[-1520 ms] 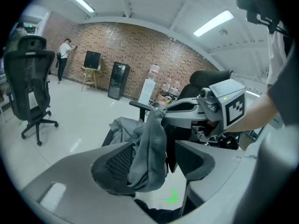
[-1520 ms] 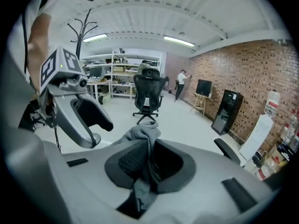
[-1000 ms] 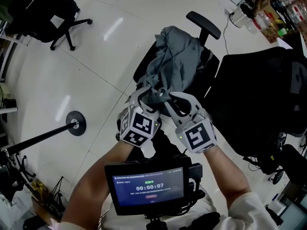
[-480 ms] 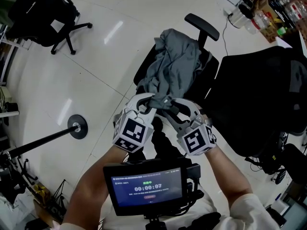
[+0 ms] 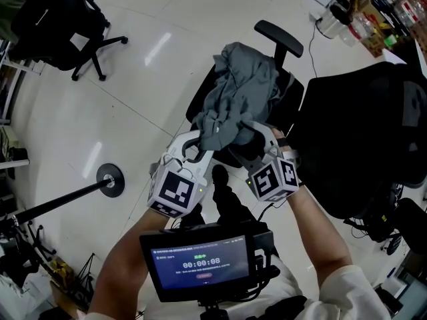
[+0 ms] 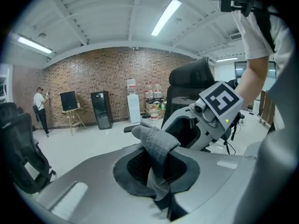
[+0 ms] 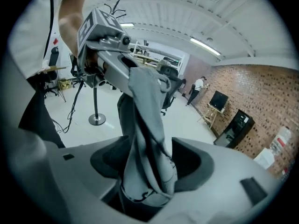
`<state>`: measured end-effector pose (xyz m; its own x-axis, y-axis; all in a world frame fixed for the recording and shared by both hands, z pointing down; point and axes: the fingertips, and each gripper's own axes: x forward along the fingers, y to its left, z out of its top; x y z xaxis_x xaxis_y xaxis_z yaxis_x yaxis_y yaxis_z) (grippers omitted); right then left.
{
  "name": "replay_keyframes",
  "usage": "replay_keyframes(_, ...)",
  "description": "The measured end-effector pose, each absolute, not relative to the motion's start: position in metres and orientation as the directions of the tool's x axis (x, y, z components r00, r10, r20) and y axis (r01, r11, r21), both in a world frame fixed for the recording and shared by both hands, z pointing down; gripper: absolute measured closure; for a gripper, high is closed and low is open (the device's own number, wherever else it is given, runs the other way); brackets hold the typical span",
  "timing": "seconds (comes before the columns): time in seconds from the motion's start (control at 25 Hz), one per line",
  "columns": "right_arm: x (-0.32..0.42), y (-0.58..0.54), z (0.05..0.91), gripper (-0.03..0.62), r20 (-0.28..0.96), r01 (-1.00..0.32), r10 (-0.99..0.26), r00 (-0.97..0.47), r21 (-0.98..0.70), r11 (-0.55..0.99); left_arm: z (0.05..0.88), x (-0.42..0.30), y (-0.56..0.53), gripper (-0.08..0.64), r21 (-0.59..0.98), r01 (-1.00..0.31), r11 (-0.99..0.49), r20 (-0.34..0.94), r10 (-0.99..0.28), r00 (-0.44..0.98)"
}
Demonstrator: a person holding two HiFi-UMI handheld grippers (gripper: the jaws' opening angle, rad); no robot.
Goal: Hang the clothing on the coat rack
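A crumpled grey garment point(image 5: 241, 92) lies on the seat of a black office chair point(image 5: 281, 36). My left gripper point(image 5: 202, 137) is shut on a fold at the garment's near edge; in the left gripper view the pinched grey cloth point(image 6: 156, 143) rises out of the closed jaws. My right gripper point(image 5: 259, 133) sits just right of it. Its jaws have just been opening, and a hanging strip of the garment point(image 7: 145, 125) runs between them with gaps on both sides. The coat rack point(image 5: 110, 179) is a black pole on a round base on the floor at the left.
A second black chair point(image 5: 363, 129) stands close on the right. Another office chair point(image 5: 53, 19) is at the far upper left. A small screen point(image 5: 197, 262) sits below my hands. White tiled floor lies between the chair and the rack base.
The left gripper closed on the garment's near fold and lifted it slightly. The right gripper, shut on the cloth before, dropped a little and opened its jaws.
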<state>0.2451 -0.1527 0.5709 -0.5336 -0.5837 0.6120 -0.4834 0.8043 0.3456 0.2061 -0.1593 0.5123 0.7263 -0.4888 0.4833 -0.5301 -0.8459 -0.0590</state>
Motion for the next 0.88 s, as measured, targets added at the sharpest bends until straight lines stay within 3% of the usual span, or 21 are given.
replay_keyframes(0.44, 0.252, -0.164, 0.585, 0.295, 0.769, -0.115, -0.445, -0.458, 0.446, 0.888, 0.497, 0.188, -0.135, 0.541, -0.181, -0.450, -0.875, 0.475, -0.478, 0.739)
replay_keyframes(0.72, 0.224, -0.152, 0.626, 0.295, 0.866, 0.193, -0.280, -0.413, 0.385, 0.903, 0.473, 0.195, -0.114, 0.542, -0.307, -0.334, -0.891, 0.481, -0.449, 0.753)
replay_keyframes(0.88, 0.210, -0.143, 0.640, 0.295, 0.875, 0.299, -0.244, -0.419, 0.386, 0.873, 0.462, 0.194, -0.112, 0.543, -0.322, -0.335, -0.885, 0.462, -0.456, 0.761)
